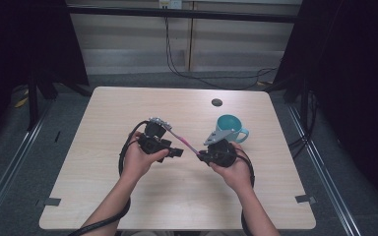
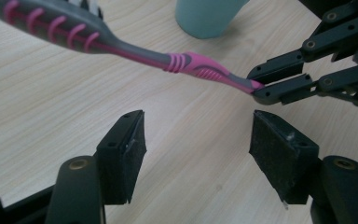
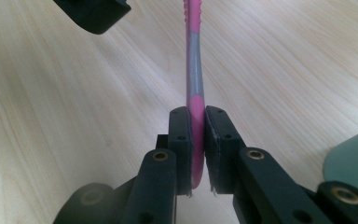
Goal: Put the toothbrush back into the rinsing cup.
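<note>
While the right gripper (image 3: 196, 154) is clamping the tail end of the pink-and-grey toothbrush (image 2: 121, 44), its long axis is running leftward above the table (image 1: 128, 196) toward the left gripper (image 2: 198, 149), whose jaws are standing apart just below the handle. A teal cup (image 1: 230, 127) is sitting just beyond the right gripper, nearer that hand.

A staged recording room or lab is suggested rather than a home; a bare light-wood desk (image 1: 128, 206) is set alone on grey flooring (image 1: 29, 162), with tape marks (image 1: 52, 201) laid by its near corners; dark curtains (image 1: 354, 73) are hung at both sides; black cables (image 1: 177, 69) are trailed down a plain panelled wall (image 1: 128, 44) beyond the far edge.
</note>
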`<state>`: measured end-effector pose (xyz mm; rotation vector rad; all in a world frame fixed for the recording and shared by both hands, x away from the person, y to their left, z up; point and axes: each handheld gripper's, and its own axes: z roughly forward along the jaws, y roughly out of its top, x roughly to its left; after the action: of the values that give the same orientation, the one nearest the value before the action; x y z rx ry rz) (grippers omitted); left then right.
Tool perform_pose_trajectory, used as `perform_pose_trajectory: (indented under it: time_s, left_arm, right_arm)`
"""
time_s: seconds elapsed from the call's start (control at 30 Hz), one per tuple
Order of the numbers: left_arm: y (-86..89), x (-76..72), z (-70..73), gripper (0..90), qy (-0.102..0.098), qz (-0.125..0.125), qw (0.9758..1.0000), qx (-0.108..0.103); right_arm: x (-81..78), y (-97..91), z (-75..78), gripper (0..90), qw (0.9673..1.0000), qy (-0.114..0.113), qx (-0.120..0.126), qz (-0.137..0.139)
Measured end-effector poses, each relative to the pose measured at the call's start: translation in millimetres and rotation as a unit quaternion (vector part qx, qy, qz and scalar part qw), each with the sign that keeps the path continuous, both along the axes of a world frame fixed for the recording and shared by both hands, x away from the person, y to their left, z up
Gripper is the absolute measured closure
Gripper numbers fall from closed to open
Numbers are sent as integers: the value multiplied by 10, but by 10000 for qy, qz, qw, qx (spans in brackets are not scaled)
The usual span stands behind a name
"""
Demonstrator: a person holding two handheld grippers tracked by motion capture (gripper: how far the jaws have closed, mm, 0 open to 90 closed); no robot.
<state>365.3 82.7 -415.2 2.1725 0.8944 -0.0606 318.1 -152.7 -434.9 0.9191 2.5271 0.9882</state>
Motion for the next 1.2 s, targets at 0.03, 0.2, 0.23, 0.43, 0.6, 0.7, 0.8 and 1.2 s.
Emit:
perform_pose_trajectory:
  time_s: [0.03, 0.2, 0.23, 0.43, 0.6, 0.7, 0.8, 1.2]
  left_arm:
    - [0, 0, 0, 359, 0, 0, 10000, 0]
    - [-11, -2, -17, 374, 40, 122, 9998, -158]
    - [-11, -2, -17, 380, 40, 122, 9998, -158]
    - [-2, 1, -78, 403, 70, 257, 9987, -432]
    - [-22, 4, -94, 414, 127, 279, 9983, -497]
    - [-54, 0, -90, 432, 114, 286, 9981, -528]
    - [-94, -4, -76, 454, 110, 313, 9977, -593]
    - [-125, -11, -45, 559, 79, 317, 9968, -734]
  right_arm:
    - [-1, 5, 1, 817, 10000, 6, 4, -14]
    - [8, 26, -21, 817, 9998, 70, 190, -1]
    - [8, 26, -21, 817, 9998, 70, 190, -1]
    - [12, 35, -51, 817, 9992, 113, 361, -96]
    - [17, 44, -47, 817, 9986, 143, 495, -117]
    - [9, 58, -26, 817, 9985, 119, 527, -111]
    - [4, 66, -16, 816, 9980, 134, 603, -108]
    - [2, 111, 17, 816, 9970, 105, 763, -91]
